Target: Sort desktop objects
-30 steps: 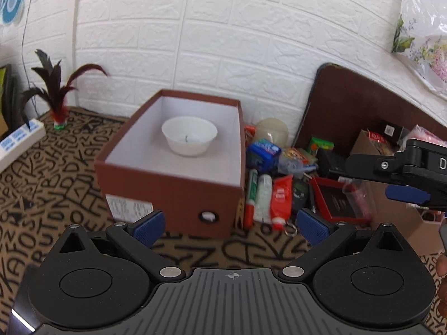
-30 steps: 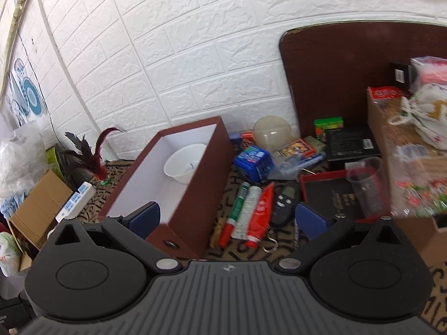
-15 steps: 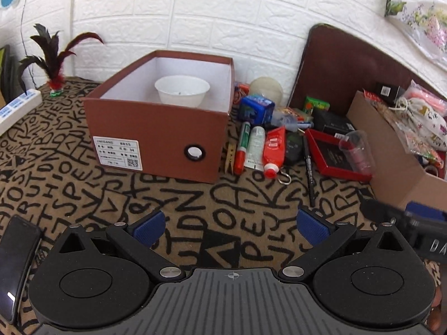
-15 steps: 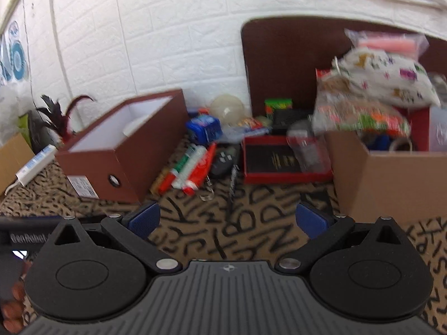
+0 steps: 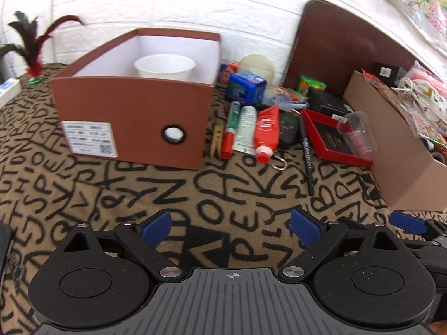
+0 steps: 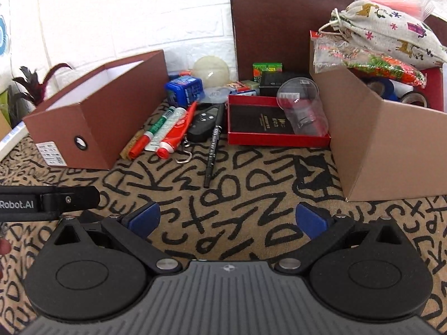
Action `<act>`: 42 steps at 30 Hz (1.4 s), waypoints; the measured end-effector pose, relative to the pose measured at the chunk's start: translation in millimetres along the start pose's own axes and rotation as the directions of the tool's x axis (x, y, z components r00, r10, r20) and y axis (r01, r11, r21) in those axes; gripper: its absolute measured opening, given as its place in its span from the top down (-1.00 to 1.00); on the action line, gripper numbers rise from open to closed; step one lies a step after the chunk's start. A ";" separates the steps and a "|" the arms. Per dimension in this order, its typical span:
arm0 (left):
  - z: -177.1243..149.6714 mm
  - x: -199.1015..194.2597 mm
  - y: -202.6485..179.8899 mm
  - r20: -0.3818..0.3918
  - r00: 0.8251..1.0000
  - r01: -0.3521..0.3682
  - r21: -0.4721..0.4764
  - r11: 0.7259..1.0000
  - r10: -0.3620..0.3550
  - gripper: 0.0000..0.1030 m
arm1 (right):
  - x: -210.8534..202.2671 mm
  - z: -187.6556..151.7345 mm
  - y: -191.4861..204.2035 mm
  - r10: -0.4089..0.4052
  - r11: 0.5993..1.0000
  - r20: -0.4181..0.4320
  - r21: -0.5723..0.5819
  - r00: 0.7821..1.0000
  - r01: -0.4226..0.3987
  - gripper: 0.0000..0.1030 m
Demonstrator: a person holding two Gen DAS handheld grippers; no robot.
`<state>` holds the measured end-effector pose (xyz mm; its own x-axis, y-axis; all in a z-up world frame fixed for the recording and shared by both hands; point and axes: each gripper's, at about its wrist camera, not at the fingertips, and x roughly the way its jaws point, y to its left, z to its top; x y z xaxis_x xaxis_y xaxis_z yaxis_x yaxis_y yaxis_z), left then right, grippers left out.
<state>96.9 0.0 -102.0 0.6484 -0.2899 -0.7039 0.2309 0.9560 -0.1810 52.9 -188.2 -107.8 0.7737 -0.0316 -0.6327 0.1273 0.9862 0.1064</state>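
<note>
A brown shoebox (image 5: 134,117) (image 6: 100,117) stands at the left with a white bowl (image 5: 164,67) inside. Beside it lie a green marker (image 5: 231,122) (image 6: 153,131), a white tube (image 5: 245,128), a red tube (image 5: 266,131) (image 6: 176,136), a black remote with a hook (image 6: 202,127), a black pen (image 5: 306,153) (image 6: 213,148), a red tray (image 5: 335,139) (image 6: 268,124) with a clear cup (image 5: 357,134) (image 6: 303,106) on it, and a blue box (image 5: 245,86) (image 6: 184,89). My left gripper (image 5: 230,227) and right gripper (image 6: 227,220) are both open and empty, low over the cloth in front of the pile.
A cardboard box (image 6: 391,145) (image 5: 402,150) full of bags and tape rolls stands at the right. A dark brown board (image 6: 279,19) leans on the brick wall behind. A feather shuttlecock (image 5: 33,53) sits far left. The table carries a lettered cloth (image 6: 223,195).
Both grippers have pulled back and dropped low over the cloth, away from the shoebox and the pile. They stayed open and empty.
</note>
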 end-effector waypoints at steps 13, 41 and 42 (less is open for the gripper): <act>27.9 56.8 -21.0 -0.040 0.996 0.086 0.045 0.995 -0.084 0.05 | 36.1 2.5 1.0 -0.019 0.999 -0.008 -0.029 1.000 0.019 -0.43; 55.0 98.5 -30.3 0.022 0.996 0.088 0.049 0.995 -0.089 -0.08 | 80.7 22.6 8.9 0.050 0.997 -0.007 -0.055 0.999 -0.050 0.12; 57.3 103.2 -31.6 0.013 0.998 0.067 0.057 0.996 -0.068 -0.08 | 81.7 23.0 9.2 0.049 0.997 -0.007 -0.056 0.999 -0.049 0.12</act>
<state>198.1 -62.7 -129.5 0.6409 -0.3550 -0.6806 0.3151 0.9302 -0.1884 131.5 -185.5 -140.9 0.7746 0.0175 -0.6322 0.0544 0.9941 0.0942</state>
